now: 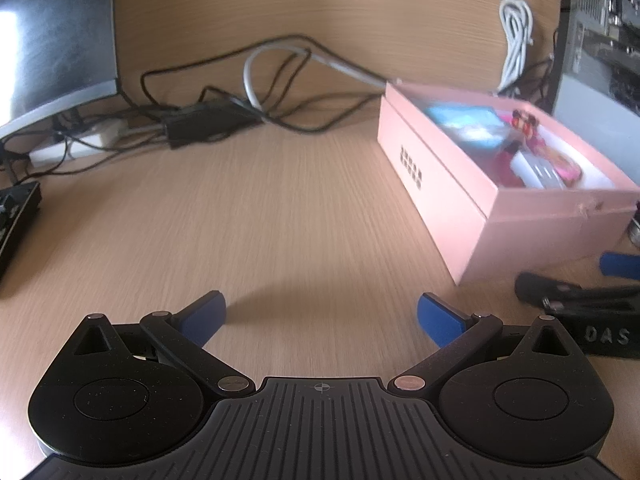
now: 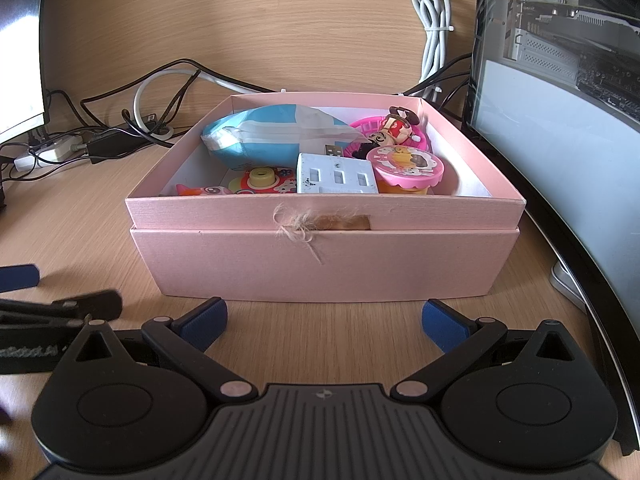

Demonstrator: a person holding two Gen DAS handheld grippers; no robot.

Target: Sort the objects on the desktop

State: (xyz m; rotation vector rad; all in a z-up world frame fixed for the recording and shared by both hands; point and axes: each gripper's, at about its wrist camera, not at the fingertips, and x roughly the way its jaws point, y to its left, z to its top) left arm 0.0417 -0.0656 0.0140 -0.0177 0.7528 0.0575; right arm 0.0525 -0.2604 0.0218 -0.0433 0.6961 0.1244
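Pink box (image 2: 324, 256) on desk (image 1: 260, 220), already filled: blue-white pouch (image 2: 276, 136), white USB hub (image 2: 336, 178), small toys. Left gripper (image 1: 322, 316) and right gripper (image 2: 324, 318) both spread, empty, low before it. Sorting judged nearly done; next called for finding any leftover.

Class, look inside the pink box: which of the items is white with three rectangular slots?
The white USB hub, lying at the front between the yellow toy camera and the pink round-lidded toy; the others are colourful.
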